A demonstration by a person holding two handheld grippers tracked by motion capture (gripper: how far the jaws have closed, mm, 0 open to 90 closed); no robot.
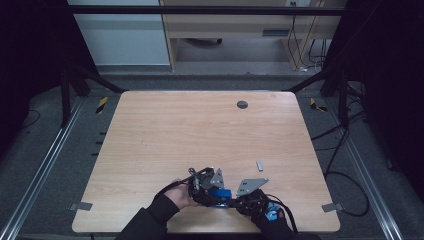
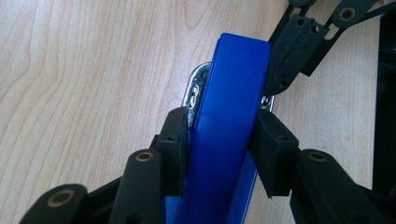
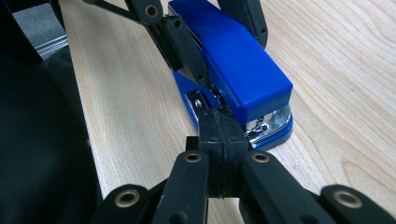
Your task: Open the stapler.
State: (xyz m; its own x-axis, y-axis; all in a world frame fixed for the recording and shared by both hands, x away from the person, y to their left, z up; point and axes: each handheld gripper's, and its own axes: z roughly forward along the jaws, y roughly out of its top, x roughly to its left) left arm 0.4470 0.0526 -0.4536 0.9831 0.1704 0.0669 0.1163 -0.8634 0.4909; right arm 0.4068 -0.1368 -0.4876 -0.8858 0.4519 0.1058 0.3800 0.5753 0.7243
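Seen from above: a pale wooden table (image 1: 200, 135) with two hands at its near edge, close together, forearms in dark sleeves entering from the bottom, cut off by the frame; left hand-held gripper (image 1: 212, 187) and right hand-held gripper (image 1: 235, 199) almost touching, each topped by a grey three-cornered plate; between them a blue stapler (image 1: 220, 194), mostly hidden under the black linkages, lying on the table near the front edge; a small grey piece (image 1: 260, 165) lying apart on the table, too small to identify; a dark round grommet (image 1: 242, 104) near the far edge.

From the left gripper view: left hand-held gripper (image 2: 223, 140) part-way open, its two black pads pressed on either flank of the stapler (image 2: 231, 116), clamping the blue top; metal base plate peeking out at the left side, the stapler's near end cut off at the bottom; tip of the other gripper reaching in from the upper right, beside the stapler's far end.

From the right gripper view: right hand-held gripper (image 3: 222, 135) fully closed, pads squeezed together with nothing visible between them, tips resting against the stapler (image 3: 238, 65) beside its metal mouth; exact contact point hard to make out; left gripper's jaws straddling the stapler behind; dark sleeve filling the left edge.
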